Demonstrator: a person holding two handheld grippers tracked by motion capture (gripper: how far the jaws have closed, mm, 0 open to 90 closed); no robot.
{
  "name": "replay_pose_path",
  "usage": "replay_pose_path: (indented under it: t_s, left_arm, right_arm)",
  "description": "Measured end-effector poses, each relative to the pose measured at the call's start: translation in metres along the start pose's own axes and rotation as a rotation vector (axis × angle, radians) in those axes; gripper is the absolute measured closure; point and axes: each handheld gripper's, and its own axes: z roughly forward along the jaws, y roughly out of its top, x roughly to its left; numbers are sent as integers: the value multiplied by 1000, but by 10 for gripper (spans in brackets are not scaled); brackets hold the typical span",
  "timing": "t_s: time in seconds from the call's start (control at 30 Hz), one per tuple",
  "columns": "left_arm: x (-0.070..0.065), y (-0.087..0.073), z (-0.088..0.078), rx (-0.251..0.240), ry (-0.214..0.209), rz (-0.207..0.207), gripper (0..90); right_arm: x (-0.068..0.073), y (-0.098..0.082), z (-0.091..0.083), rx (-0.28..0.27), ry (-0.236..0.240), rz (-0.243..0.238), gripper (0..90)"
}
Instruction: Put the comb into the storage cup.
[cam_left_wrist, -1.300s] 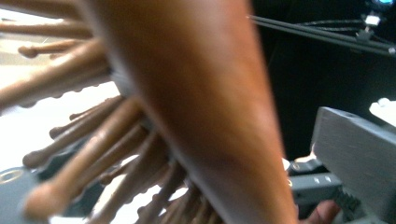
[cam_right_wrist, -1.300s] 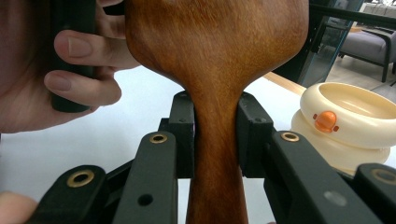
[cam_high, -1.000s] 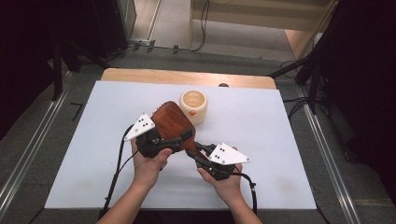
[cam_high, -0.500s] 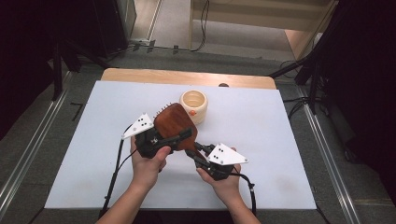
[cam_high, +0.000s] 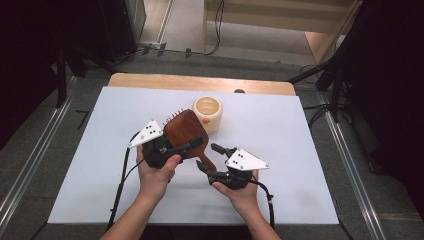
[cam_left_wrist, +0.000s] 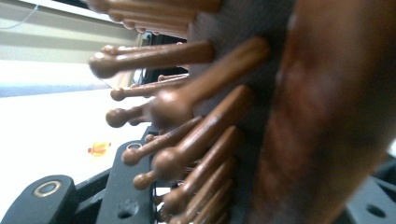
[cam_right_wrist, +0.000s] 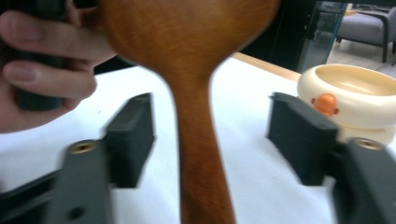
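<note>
A brown wooden hairbrush (cam_high: 181, 130) is held above the white table, bristles facing away from me. My left gripper (cam_high: 196, 143) is shut across its oval head after just closing; its view shows the wooden bristle pins (cam_left_wrist: 187, 140) close up between the jaws. My right gripper (cam_high: 210, 159) is open, having just opened. The brush handle (cam_right_wrist: 198, 154) stands between its two pads (cam_right_wrist: 133, 140) with a gap on each side.
A cream bowl (cam_high: 207, 112) with a small orange knob (cam_right_wrist: 325, 103) stands just behind the brush. The white mat (cam_high: 300, 150) covers the table, and a wooden strip (cam_high: 200, 82) runs along its far edge. Fingers of the left hand (cam_right_wrist: 42, 60) wrap the left gripper.
The right gripper's jaws have opened off the brush handle. The left gripper's jaws have closed on the brush head. Both hands stayed in place.
</note>
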Motion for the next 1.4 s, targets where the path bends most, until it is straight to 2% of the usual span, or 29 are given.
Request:
replay_pose_path:
  t_s: [0.13,0.2,0.4,0.57,0.8,1.4]
  left_arm:
    - [0,2,-1,-2,5,17,542]
    - [1,2,-2,-3,6,15,543]
    - [4,4,-4,-6,10,15,542]
    - [7,6,-6,-11,11,11,541]
    - [9,10,-8,-17,17,19,541]
    - [21,21,-12,-34,27,11,541]
  right_arm:
    - [-8,0,-5,-19,-11,45,86]
    - [-12,0,-8,-18,-10,47,0]
    - [-25,-5,-20,-35,-38,59,0]
    - [-30,-11,-28,-26,-63,37,0]
    - [-41,-22,-43,-35,-96,41,0]
    - [-65,-48,-91,-4,-186,57,0]
